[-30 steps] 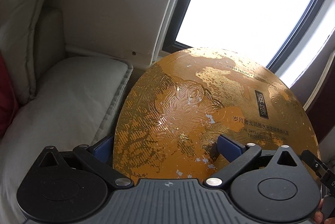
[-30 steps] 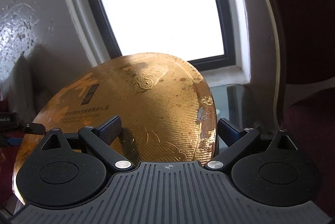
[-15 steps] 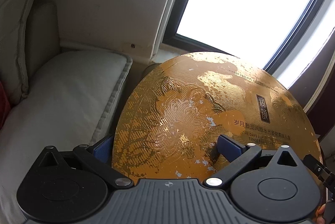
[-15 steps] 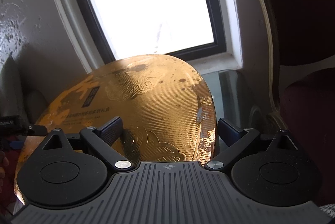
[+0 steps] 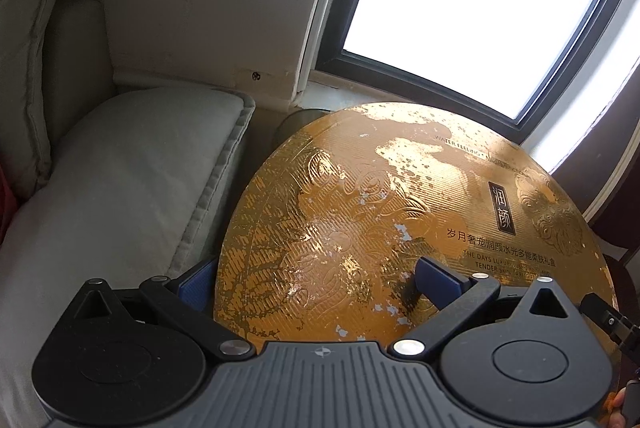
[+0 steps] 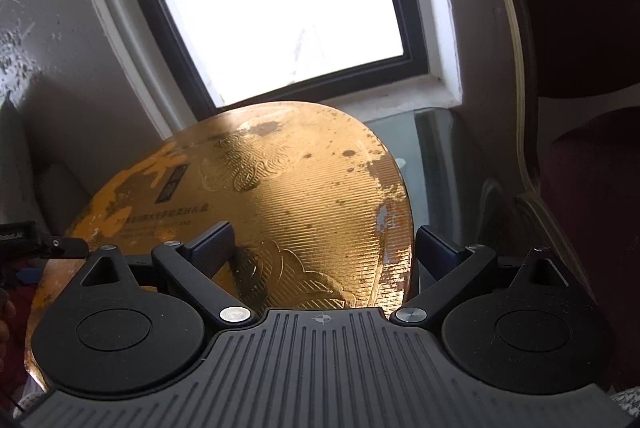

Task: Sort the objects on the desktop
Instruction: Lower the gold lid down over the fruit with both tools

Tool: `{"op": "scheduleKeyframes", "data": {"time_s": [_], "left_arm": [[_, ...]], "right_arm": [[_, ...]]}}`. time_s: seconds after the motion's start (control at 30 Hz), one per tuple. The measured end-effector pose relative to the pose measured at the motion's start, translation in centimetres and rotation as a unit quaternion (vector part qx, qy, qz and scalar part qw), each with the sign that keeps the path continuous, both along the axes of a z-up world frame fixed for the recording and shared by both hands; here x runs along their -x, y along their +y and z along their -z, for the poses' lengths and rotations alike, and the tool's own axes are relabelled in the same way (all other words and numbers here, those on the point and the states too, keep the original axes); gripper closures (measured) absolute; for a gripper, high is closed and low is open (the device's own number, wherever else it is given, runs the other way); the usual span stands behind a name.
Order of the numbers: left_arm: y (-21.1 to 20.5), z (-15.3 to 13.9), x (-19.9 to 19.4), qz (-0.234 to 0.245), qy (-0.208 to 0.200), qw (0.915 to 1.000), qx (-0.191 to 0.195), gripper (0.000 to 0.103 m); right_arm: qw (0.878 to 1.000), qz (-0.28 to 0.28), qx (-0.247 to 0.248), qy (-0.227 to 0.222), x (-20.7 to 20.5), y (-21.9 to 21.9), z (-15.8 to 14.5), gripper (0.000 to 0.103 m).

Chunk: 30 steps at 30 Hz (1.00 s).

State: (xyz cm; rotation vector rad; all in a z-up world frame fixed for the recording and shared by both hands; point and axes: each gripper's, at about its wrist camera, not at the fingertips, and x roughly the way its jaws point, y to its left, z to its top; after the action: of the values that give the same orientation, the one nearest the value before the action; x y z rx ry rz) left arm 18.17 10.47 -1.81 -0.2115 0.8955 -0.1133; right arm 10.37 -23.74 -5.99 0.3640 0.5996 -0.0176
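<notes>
1. The left gripper (image 5: pixel 316 278) has its blue-padded jaws set across the left edge of the round gold embossed box lid (image 5: pixel 400 220): one finger lies on the top face, the other sits below or outside the rim. It appears clamped on the lid; pad contact on the hidden finger cannot be confirmed.
2. The right gripper (image 6: pixel 324 248) straddles the opposite, right edge of the same lid (image 6: pixel 288 196) in the same manner, one finger on the face and one beyond the rim, so it also appears to grip the lid.
3. The lid is held between both grippers, tilted, in the air near the glass table (image 6: pixel 436 156) that stands under the window (image 5: pixel 480 0).
4. A beige cushioned sofa seat (image 5: pixel 120 168) lies to the left of the lid; a dark red chair (image 6: pixel 592 188) stands to the right.
5. Progress, judged: the lid is in transit and not yet set down. No sorted group or destination is visible, so how much of the sorting is done cannot be determined.
</notes>
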Motion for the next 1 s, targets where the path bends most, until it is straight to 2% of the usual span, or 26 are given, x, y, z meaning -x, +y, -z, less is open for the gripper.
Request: {"op": "scheduleKeyframes", "data": {"time_s": [0.47,0.8,0.9,1.0], "left_arm": [[-0.2,0.2,0.4,-0.002,-0.005,0.9999,-0.010,0.001],[-0.3,0.6,0.9,-0.007,-0.010,0.9998,-0.015,0.001],[-0.1,0.1,1.1,-0.011,-0.002,0.9997,-0.023,0.001],[0.4,-1.4,2.4,-0.028,-0.016,0.9988,-0.037,0.001]], "right_arm": [[1.000,0.000,-0.002,-0.001,0.7,0.1,0.1,0.005],[1.000,-0.008,0.016,-0.013,1.4,0.6,0.4,0.005],[1.000,-0.010,0.013,-0.021,2.1,0.3,-0.8,0.005],[1.000,-0.010,0.010,-0.027,3.1,-0.2,-2.9,0.004]]}}
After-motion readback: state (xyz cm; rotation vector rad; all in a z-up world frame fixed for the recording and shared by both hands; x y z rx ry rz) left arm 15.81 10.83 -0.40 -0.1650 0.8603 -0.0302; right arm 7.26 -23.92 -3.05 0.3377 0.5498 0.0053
